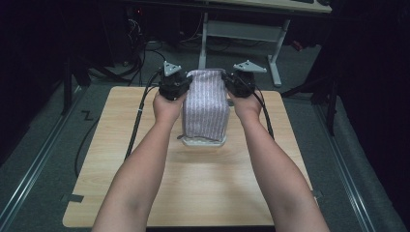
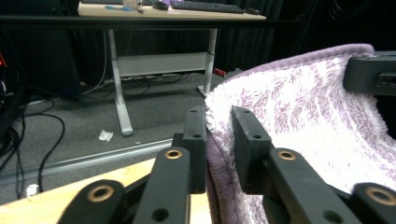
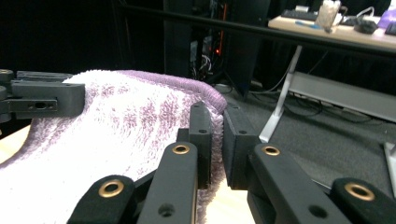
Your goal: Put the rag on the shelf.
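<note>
Left gripper point(image 1: 180, 86) and right gripper point(image 1: 231, 83) each hold a top corner of the purple striped towel point(image 1: 205, 108), lifted above the table point(image 1: 203, 193).

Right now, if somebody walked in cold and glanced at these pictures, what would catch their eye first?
Most likely the purple-and-white striped towel, held up by its top corners over the far middle of the wooden table, its lower end on a pale folded piece. The left gripper has one top corner between its jaws and the right gripper the other, with both forearms reaching in from the near edge.
</note>
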The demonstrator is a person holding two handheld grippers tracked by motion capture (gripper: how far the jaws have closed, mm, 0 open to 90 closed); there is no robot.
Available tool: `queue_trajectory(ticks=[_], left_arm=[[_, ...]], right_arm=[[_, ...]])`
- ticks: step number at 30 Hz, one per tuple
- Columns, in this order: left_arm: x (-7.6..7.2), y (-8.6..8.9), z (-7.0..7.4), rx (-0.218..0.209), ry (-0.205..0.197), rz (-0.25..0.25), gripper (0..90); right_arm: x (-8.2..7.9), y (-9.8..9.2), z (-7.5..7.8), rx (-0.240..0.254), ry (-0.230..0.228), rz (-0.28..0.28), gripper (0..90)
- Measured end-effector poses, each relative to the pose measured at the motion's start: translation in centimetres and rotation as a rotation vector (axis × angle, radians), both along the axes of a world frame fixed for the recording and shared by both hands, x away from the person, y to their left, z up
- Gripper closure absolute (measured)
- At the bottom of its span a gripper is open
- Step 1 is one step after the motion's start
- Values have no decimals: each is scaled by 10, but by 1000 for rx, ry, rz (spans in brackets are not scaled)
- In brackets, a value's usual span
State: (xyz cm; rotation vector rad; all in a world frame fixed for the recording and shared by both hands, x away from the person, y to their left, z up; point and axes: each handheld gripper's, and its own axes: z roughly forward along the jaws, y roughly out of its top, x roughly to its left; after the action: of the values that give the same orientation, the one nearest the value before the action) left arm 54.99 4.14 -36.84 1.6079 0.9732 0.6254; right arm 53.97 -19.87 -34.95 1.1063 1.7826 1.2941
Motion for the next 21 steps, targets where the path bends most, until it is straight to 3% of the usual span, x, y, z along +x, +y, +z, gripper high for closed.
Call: queue_trajectory(ticks=[2,5,7,15,21], left_arm=[[0,1,0,-11,0,3,695],[1,3,1,-45,23,-21,594],[1,5,1,-45,29,-21,557],[-11,11,0,-1,38,-30,542],[-27,11,4,26,6,-30,531]], right_arm=[[2,1,-1,1,8,-5,780],[3,1,-1,-4,11,-22,618],[1,1,1,1,15,-15,584],[-9,6,2,-50,2,4,568],[-21,10,0,-33,13,12,565]])
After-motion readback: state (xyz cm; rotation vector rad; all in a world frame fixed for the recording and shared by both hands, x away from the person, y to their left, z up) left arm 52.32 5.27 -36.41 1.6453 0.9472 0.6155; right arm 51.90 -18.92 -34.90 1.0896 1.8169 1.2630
